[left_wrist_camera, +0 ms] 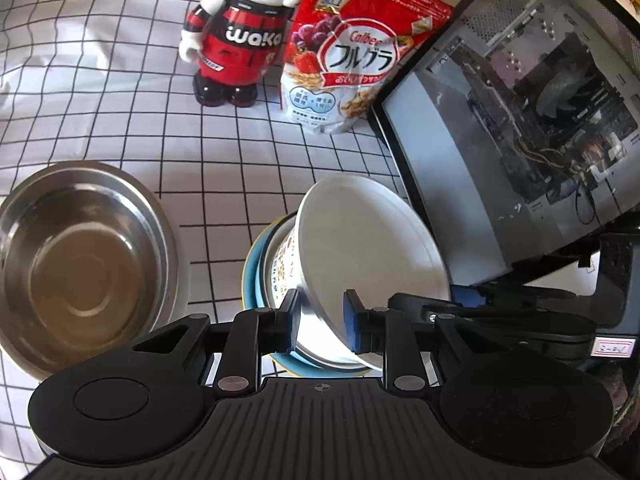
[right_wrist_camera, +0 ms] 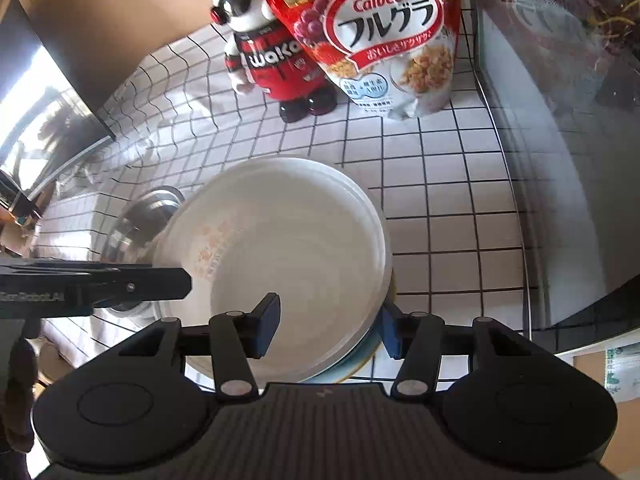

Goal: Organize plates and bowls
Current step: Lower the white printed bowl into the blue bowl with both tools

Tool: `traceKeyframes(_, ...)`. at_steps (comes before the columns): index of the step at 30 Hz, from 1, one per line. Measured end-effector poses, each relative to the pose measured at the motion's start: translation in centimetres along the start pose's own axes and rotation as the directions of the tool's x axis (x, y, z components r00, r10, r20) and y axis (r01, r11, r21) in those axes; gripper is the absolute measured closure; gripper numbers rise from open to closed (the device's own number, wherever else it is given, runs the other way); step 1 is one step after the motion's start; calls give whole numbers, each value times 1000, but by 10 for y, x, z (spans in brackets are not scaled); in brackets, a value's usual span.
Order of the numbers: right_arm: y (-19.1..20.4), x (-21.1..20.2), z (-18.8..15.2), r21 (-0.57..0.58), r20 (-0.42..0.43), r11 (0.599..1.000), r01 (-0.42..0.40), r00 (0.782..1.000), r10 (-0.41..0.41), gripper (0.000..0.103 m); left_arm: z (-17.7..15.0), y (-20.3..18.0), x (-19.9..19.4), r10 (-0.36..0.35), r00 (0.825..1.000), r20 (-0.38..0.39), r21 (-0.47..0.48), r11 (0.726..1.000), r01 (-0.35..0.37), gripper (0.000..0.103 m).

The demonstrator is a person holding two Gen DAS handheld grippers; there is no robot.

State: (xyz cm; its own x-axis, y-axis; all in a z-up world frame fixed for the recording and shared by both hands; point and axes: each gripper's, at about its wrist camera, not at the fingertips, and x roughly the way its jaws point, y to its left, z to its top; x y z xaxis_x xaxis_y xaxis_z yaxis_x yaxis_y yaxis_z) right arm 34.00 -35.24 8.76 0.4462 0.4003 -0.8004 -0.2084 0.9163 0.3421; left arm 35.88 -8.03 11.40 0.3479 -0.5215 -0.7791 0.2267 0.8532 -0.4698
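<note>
Near centre of the checked white tablecloth, left gripper pinches the white ceramic bowl by its rim, tilted over a blue-rimmed plate. Right gripper straddles rim w/ jaws apart. Risk: thin-rim grip slips, bowl drops & chips; steel bowl sits left.

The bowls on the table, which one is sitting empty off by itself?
The stainless steel bowl, standing alone on the checked cloth. The white bowl is tilted in the stack on the blue plate, with the left hand-held gripper at its rim.
</note>
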Motion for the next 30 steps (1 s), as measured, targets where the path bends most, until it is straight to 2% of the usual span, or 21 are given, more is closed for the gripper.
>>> traceKeyframes(3, 3, -6, 1, -10, 23, 1000, -8, 1000, 8, 50, -1, 4, -7, 25, 999, 35, -22, 999, -24, 79)
traceKeyframes(9, 1, -5, 3, -12, 57, 999, 38, 998, -37, 50, 0, 13, -15, 80, 993, 88, -64, 995, -74, 79)
traceKeyframes(15, -12, 9, -3, 32, 46, 996, 77, 996, -79, 50, -9, 18, -2, 111, 991, 68, -71, 992, -107, 78)
traceKeyframes(21, -21, 27, -17, 66, 30, 993, 94, 995, -96, 49, -21, 20, 13, 96, 991, 89, -59, 994, -91, 69)
traceKeyframes(27, -24, 38, -22, 104, 26, 994, 33, 999, -36, 49, -22, 28, 28, 46, 998, 48, -107, 993, -41, 71)
traceKeyframes(30, -23, 41, -18, 127, 37, 992, 19, 999, -24, 45, -18, 31, 38, 33, 999, 37, -119, 992, -28, 72)
